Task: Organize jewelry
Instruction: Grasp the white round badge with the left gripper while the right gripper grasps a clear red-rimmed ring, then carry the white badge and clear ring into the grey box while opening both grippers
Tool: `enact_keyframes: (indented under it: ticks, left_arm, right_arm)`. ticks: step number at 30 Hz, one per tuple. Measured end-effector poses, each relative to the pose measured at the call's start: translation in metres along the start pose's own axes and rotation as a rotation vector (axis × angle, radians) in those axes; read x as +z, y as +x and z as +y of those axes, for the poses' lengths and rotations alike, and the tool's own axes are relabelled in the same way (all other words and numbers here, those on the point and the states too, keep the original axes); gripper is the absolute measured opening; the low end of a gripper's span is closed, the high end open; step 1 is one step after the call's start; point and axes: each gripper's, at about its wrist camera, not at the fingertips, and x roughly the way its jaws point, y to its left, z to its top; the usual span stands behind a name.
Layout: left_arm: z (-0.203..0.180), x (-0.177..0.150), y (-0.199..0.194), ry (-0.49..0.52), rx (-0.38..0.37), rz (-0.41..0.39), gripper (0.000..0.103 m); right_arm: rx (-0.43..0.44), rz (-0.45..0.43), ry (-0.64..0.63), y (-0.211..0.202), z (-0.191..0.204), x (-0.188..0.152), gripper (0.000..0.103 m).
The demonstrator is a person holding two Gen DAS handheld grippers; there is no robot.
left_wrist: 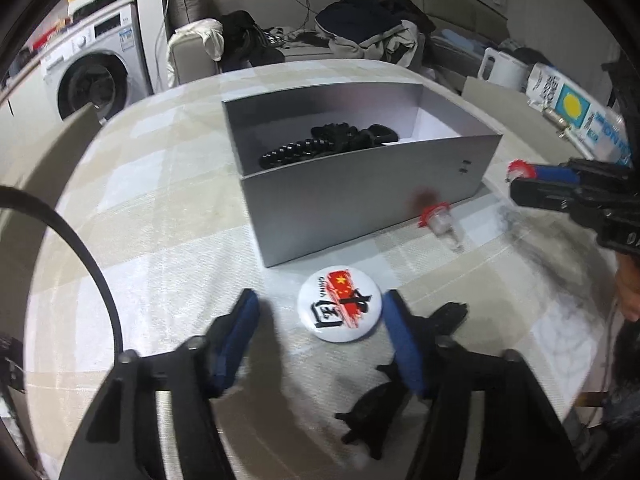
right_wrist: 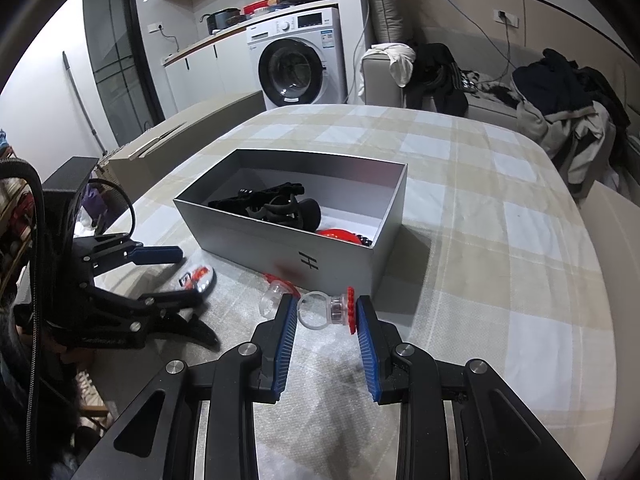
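Slippage risk: right claw clamps clear ring; left claw, apart, straddles badge, which may skid on desk.

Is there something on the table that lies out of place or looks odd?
Yes. A second clear ring lies tipped on its side outside the grey box; a black hair clip also lies loose on the tablecloth.
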Motion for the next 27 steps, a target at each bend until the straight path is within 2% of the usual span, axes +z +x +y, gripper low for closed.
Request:
enact_keyframes:
  ticks: [1,2,11,14,17,22,27]
  left_arm:
    - [0.000,0.000,0.000,0.000,-0.011,-0.002,0.040]
    - [0.001,0.000,-0.001,0.000,-0.011,-0.004,0.036]
    - [0.000,0.003,-0.005,-0.019,-0.039,-0.035,0.036]
    - [-0.004,0.006,-0.016,-0.009,-0.061,-0.084,0.036]
    - [-0.003,0.010,-0.029,-0.018,-0.116,-0.147,0.036]
    - [-0.002,0.015,-0.045,-0.035,-0.130,-0.243,0.036]
    - [0.005,0.028,-0.046,-0.076,-0.108,-0.280,0.036]
  right_arm:
    - [0.000,0.001,0.000,0.000,0.000,0.000,0.029]
    - [0.000,0.001,-0.001,0.000,0.000,0.000,0.029]
    - [0.002,-0.012,-0.004,-0.002,0.002,0.000,0.029]
    - [0.007,-0.019,0.001,-0.004,0.001,0.001,0.029]
    - [0.017,-0.033,0.017,-0.008,0.000,0.003,0.029]
    - [0.044,-0.086,0.055,-0.019,-0.004,0.010,0.029]
    - [0.055,-0.137,0.084,-0.026,-0.010,0.024,0.029]
